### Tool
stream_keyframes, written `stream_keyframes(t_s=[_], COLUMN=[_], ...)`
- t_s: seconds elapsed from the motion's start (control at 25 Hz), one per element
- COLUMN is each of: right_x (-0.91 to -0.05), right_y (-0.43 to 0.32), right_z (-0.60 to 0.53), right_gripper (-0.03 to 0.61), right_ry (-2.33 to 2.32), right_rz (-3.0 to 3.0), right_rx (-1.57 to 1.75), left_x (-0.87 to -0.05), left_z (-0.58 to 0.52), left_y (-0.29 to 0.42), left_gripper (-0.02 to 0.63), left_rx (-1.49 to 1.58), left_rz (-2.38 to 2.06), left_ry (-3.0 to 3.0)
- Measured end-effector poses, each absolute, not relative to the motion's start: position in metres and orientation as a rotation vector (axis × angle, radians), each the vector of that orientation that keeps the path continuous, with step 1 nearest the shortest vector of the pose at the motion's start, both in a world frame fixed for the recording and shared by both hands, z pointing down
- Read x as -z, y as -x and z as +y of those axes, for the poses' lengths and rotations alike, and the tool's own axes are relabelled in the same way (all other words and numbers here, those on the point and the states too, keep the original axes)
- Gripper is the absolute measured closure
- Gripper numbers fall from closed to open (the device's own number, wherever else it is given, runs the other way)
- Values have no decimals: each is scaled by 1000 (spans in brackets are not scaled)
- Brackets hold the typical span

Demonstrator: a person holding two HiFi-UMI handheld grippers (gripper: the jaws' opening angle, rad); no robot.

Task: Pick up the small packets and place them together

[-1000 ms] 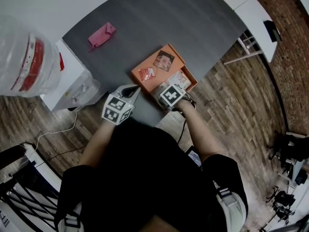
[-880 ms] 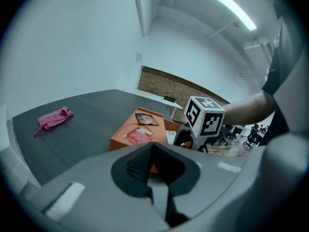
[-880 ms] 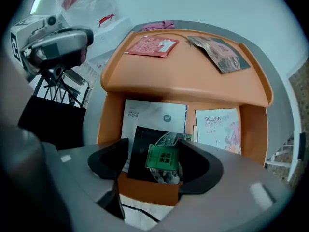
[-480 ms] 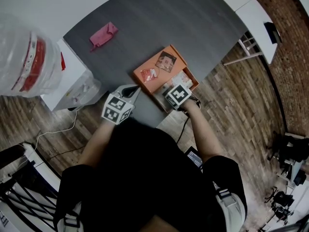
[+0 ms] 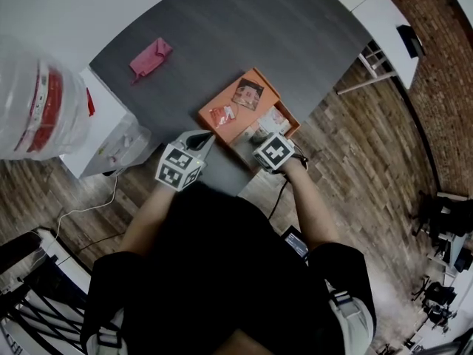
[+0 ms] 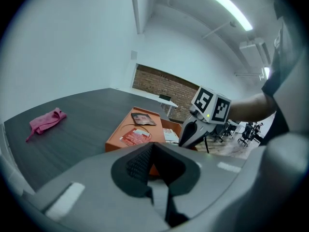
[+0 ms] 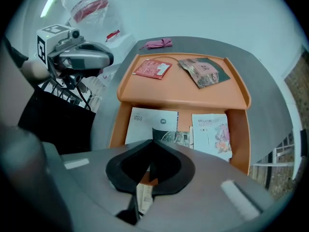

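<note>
The right tool (image 7: 152, 145) pointed steeply down into the lower compartment of the orange tray (image 7: 240, 129). Its jaws had just been closing and were pressed together on the near corner of a dark packet (image 7: 176, 137), with a pale printed strip (image 7: 142, 197) showing in the slit behind the tips. Just left of the tips lay a white packet (image 7: 152, 124), and just right of the dark one a flowered packet (image 7: 211, 133), both flat. Beyond the tool, on the tray's raised shelf, a red packet (image 7: 153, 68) and a brown packet (image 7: 203, 70) lay apart.

The left tool (image 6: 153, 146) – jaws together, nothing between them – hung over the tabletop (image 5: 244, 28) beside the tray, with the red packet ahead of its tips and a pink cloth (image 6: 46, 121) well off to its left.
</note>
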State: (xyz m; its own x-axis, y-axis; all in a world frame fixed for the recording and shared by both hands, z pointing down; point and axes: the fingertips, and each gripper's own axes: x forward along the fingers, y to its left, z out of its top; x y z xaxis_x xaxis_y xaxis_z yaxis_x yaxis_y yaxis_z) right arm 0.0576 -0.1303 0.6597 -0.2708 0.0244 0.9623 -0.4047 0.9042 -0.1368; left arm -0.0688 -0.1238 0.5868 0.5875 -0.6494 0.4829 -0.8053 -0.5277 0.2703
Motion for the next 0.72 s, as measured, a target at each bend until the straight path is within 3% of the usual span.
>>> stream_keyframes(t_s=[0.72], right_x=[-579], right_y=[-74], right_z=[-146], right_gripper=[575], right_ry=[-611], right_rz=[-2012], right_rx=[-260], left_x=[-572], left_z=[-141], left_y=[13], left_gripper=[614], left_rx=[-434], left_rz=[-981], left_ry=[-2478])
